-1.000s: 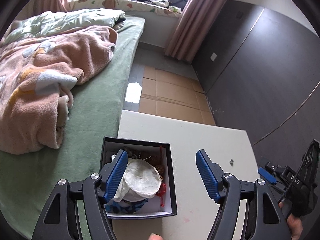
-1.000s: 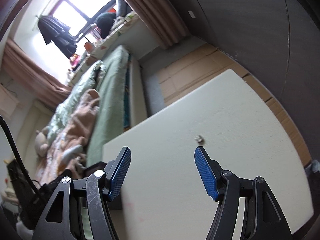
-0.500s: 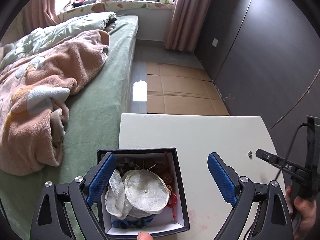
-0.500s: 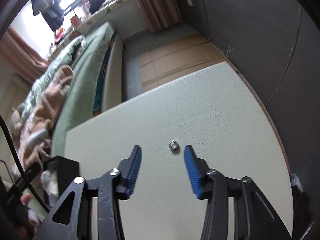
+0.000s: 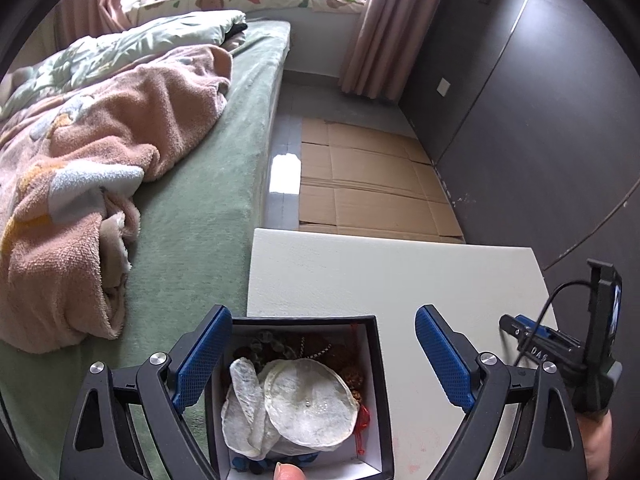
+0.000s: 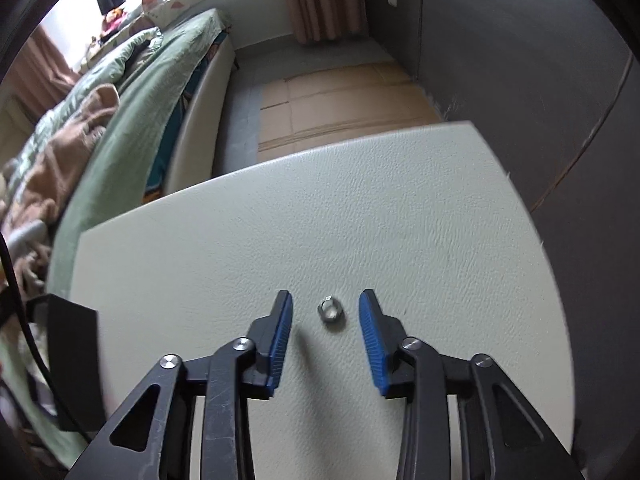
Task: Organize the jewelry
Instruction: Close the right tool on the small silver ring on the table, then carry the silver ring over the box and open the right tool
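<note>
The right claw (image 6: 325, 320) is partly spread around a little silver ring (image 6: 330, 310), not touching it. The left claw (image 5: 320, 356) is spread wide over the black box (image 5: 382, 400).

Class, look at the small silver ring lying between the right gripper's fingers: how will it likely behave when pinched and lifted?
The ring looks metal and rigid, so probably won't deform. Tiny and smooth, it may slip or pop out from the right gripper. Lying flat on the table, it offers little height to grip.

A pale, leather-grained surface (image 6: 400, 216) carries a small silver ring (image 6: 330, 311) and, well apart, an open black jewelry box (image 5: 383, 384).
</note>
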`<action>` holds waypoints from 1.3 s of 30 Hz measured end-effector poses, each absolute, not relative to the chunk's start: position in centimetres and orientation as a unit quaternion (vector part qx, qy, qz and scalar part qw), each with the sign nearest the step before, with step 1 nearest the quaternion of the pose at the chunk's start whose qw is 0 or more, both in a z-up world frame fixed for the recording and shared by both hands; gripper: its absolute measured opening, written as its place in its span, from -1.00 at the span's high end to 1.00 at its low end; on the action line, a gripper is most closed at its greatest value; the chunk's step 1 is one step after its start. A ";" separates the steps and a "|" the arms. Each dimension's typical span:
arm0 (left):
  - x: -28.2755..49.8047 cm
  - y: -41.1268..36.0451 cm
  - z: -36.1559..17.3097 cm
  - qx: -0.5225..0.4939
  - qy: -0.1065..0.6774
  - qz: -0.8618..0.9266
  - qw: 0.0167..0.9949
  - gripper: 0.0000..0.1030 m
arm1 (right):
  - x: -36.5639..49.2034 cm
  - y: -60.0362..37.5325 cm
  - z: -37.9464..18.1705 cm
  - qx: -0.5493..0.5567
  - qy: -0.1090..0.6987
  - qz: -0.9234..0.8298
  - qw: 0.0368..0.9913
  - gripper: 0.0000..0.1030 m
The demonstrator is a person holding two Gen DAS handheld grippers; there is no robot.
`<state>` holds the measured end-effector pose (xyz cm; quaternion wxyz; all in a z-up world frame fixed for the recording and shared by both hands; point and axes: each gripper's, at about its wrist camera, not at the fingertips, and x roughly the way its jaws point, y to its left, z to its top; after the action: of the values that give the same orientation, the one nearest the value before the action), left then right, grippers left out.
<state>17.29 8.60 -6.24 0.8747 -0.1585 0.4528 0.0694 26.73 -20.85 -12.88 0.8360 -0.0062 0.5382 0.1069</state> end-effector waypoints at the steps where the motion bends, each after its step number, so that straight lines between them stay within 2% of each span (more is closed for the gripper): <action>1: 17.3 8.8 -6.2 -0.162 0.453 0.071 0.874 -0.81 | 26.7 -20.5 -12.8 -0.021 0.536 0.102 0.838 0.44; 2: 17.3 8.9 -6.2 -0.164 0.453 0.071 0.873 -0.81 | 26.6 -20.1 -12.9 -0.038 0.535 0.097 0.838 0.47; 4: 17.2 9.1 -6.2 -0.169 0.453 0.072 0.872 -0.81 | 26.4 -19.3 -12.8 -0.070 0.531 0.092 0.839 0.72; 19: 14.1 10.4 -5.3 -0.195 0.438 0.088 0.873 -0.81 | 23.5 -19.9 -9.1 0.037 0.505 0.182 0.843 0.72; 28: 12.1 11.3 -5.1 -0.195 0.433 0.100 0.874 -0.81 | 19.9 -16.0 -5.3 0.059 0.446 0.279 0.849 0.72; 39: 11.0 14.2 -4.8 -0.217 0.424 0.135 0.869 -0.81 | 17.1 -10.8 -3.9 0.086 0.424 0.361 0.826 0.72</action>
<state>11.01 14.17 -4.83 0.8687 -0.2171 0.4242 0.1349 17.06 -10.83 -3.88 0.8259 0.0856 0.4243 0.3613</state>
